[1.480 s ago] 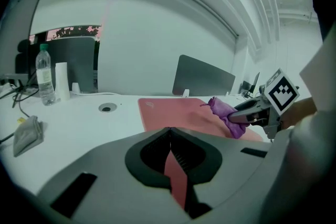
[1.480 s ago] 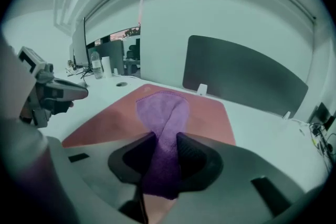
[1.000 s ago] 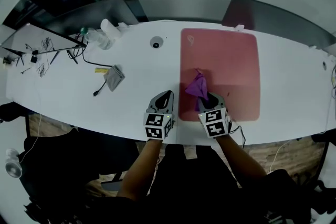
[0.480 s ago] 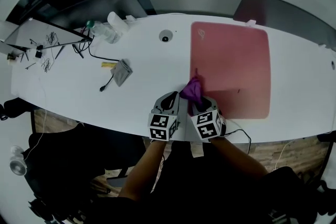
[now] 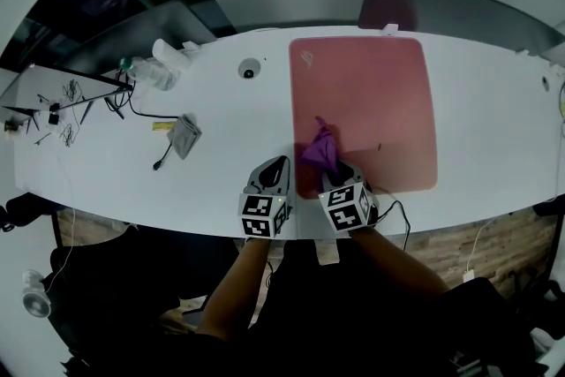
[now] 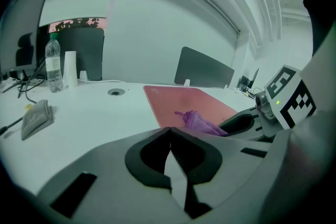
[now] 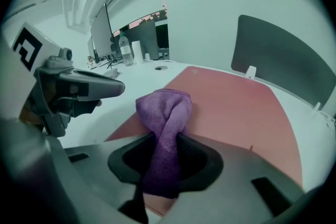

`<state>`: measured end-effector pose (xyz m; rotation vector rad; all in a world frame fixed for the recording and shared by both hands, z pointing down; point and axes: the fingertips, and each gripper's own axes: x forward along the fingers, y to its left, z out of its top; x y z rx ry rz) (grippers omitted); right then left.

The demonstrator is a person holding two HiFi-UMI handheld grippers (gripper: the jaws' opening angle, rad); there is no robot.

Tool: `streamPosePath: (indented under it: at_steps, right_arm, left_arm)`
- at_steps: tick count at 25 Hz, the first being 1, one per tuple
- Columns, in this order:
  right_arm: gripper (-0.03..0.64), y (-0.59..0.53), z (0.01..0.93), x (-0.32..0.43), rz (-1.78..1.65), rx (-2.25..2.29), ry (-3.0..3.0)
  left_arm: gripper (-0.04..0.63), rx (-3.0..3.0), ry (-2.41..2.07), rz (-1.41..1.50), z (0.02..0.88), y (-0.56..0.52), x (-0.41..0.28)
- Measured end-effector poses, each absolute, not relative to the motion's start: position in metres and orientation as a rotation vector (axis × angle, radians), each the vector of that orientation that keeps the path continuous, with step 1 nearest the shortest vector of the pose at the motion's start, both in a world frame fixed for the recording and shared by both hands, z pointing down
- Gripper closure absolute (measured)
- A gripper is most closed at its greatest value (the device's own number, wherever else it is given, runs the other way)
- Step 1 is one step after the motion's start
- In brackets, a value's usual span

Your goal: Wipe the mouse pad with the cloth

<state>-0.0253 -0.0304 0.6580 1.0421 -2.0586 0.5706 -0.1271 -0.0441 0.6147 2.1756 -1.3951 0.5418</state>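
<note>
Cloth (image 7: pixel 164 113), purple and bunched, stands pinched between the shut jaws of the right tongs (image 5: pixel 333 172), its loose end on the near left part of the pink mouse pad (image 5: pixel 375 101). Just left of them, the left tongs (image 5: pixel 279 167) are closed on nothing, tips over the white table (image 5: pixel 225 154) beside the pad's edge. The pad runs on ahead of the right tongs. Farther ahead and left of the left tongs lies a grey pouch (image 5: pixel 185 134), and beyond it stands a water bottle (image 6: pixel 53 63).
</note>
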Motion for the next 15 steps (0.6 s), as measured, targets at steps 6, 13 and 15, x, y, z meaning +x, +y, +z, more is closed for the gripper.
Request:
streamPosePath:
  at_steps: [6,13,15]
  right_arm:
    - [0.482,-0.031,0.658,0.009,0.583,1.095,-2.026]
    - [0.482,-0.031,0.658,0.059,0.612,1.163,-1.98]
    - [0.482,-0.03,0.659,0.073,0.618,1.175,-1.967]
  left_arm:
    - [0.574,2.198,-1.356,0.559,0.616,-0.043,-0.1]
    - [0.574,2.235,-1.312,0.572,0.612,-0.046,-0.064]
    - [0.574,2.254,-1.299,0.577,0.61,-0.047,-0.053]
